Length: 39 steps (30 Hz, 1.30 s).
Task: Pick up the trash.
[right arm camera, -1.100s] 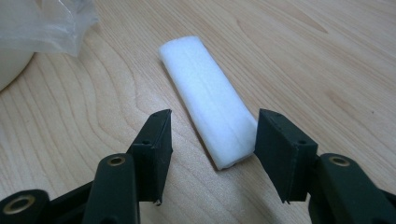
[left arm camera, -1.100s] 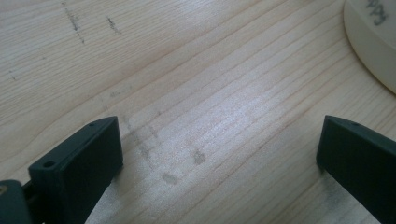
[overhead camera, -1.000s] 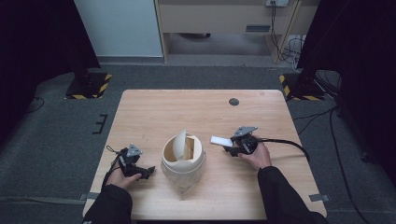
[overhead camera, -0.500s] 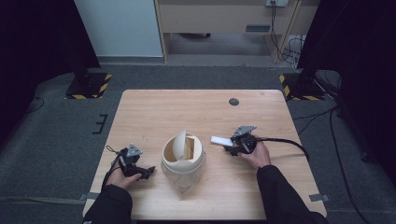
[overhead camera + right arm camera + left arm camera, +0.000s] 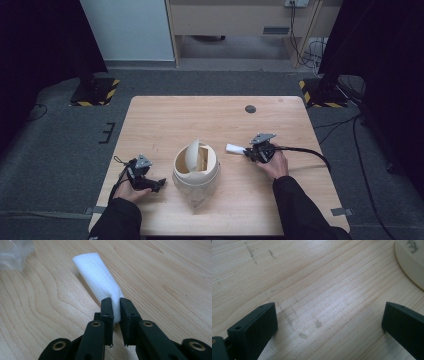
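our right gripper [image 5: 115,312], jaws just closing, pinches the white pad [image 5: 97,277] at frame centre; left gripper [image 5: 329,322] stays apart. we should lift gently toward the cream container [image 5: 196,170].

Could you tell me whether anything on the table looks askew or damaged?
Nothing looks damaged. The cream kettle stands with its lid tipped up, and the right gripper squeezes a white folded pad flat at one end.

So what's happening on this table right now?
A person at a wooden table holds a gripper in each hand. The right gripper has just closed its jaws on a white folded pad, pinching one end. The left gripper rests open on the table beside a cream lidded container, its lid tilted open.
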{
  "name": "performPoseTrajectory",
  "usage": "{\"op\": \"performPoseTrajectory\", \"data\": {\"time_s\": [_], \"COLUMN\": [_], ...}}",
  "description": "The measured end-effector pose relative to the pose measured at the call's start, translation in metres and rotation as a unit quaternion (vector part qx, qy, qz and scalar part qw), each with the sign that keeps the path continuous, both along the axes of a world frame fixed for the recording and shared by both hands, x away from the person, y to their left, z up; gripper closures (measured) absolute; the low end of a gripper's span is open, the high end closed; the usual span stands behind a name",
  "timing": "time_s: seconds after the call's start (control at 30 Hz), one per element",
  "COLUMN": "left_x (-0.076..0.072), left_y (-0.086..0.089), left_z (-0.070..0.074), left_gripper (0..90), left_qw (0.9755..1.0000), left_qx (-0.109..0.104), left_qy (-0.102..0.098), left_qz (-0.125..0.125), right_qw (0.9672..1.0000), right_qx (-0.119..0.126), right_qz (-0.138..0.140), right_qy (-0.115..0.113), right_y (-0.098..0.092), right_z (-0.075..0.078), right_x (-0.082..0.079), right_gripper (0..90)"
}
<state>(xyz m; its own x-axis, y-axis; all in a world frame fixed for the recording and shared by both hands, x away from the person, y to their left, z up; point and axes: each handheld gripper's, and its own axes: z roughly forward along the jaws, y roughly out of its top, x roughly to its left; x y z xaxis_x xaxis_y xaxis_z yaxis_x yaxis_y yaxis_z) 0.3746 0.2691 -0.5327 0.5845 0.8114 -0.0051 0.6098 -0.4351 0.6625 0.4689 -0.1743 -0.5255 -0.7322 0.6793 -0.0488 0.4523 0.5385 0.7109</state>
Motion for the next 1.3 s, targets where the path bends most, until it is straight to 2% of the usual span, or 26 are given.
{"op": "performPoseTrajectory", "data": {"time_s": [0.17,0.2,0.27,0.4,0.53,0.67,0.7,0.73,0.77,0.83,0.93,1.03,1.17,1.23,1.27,1.3], "left_x": [0.000,0.001,0.001,0.001,0.002,0.001,0.001,0.001,0.001,-0.001,-0.002,-0.004,-0.007,-0.007,-0.007,-0.008], "left_y": [0.000,0.000,0.001,0.004,0.005,0.006,0.006,0.006,0.006,0.004,0.004,0.004,0.005,0.006,0.006,0.006], "left_z": [0.000,0.001,0.003,0.006,0.009,0.015,0.015,0.019,0.019,0.025,0.029,0.037,0.048,0.054,0.054,0.059], "left_gripper": [0.0,0.7,4.2,9.9,12.7,14.2,14.5,15.0,15.3,15.8,16.4,16.7,17.3,17.9,18.3,18.3], "left_qw": [1.0000,1.0000,0.9999,0.9998,0.9995,0.9990,0.9990,0.9984,0.9984,0.9974,0.9968,0.9946,0.9909,0.9885,0.9885,0.9867], "left_qx": [-0.001,0.001,0.002,0.006,0.004,-0.018,-0.018,-0.029,-0.029,-0.043,-0.046,-0.058,-0.067,-0.075,-0.075,-0.078], "left_qy": [0.000,0.002,0.005,0.010,0.011,-0.002,-0.002,-0.012,-0.012,-0.028,-0.038,-0.061,-0.092,-0.109,-0.109,-0.120], "left_qz": [0.001,0.004,0.010,0.019,0.029,0.041,0.041,0.047,0.047,0.051,0.053,0.061,0.072,0.074,0.074,0.076], "right_qw": [0.9997,0.9992,0.9987,0.9965,0.9927,0.9867,0.9867,0.9833,0.9824,0.9797,0.9777,0.9759,0.9710,0.9700,0.9700,0.9683], "right_qx": [0.025,0.038,0.046,0.080,0.114,0.153,0.153,0.169,0.172,0.182,0.188,0.194,0.212,0.215,0.215,0.220], "right_qz": [-0.007,-0.016,-0.019,-0.023,-0.032,-0.041,-0.041,-0.048,-0.049,-0.055,-0.056,-0.054,-0.053,-0.051,-0.051,-0.047], "right_qy": [0.006,0.006,0.002,-0.012,-0.022,-0.039,-0.039,-0.050,-0.055,-0.063,-0.075,-0.084,-0.097,-0.103,-0.103,-0.109], "right_y": [-0.004,-0.010,-0.014,-0.020,-0.027,-0.036,-0.036,-0.043,-0.045,-0.050,-0.055,-0.057,-0.060,-0.061,-0.061,-0.060], "right_z": [0.002,0.005,0.011,0.024,0.035,0.048,0.048,0.055,0.058,0.063,0.071,0.078,0.087,0.092,0.092,0.097], "right_x": [0.000,0.000,-0.001,-0.003,-0.006,-0.008,-0.008,-0.010,-0.010,-0.013,-0.016,-0.020,-0.024,-0.026,-0.026,-0.028], "right_gripper": [83.1,83.2,83.2,83.1,83.2,83.2,83.2,83.2,83.2,83.1,83.1,83.1,83.1,83.1,83.1,83.1]}}
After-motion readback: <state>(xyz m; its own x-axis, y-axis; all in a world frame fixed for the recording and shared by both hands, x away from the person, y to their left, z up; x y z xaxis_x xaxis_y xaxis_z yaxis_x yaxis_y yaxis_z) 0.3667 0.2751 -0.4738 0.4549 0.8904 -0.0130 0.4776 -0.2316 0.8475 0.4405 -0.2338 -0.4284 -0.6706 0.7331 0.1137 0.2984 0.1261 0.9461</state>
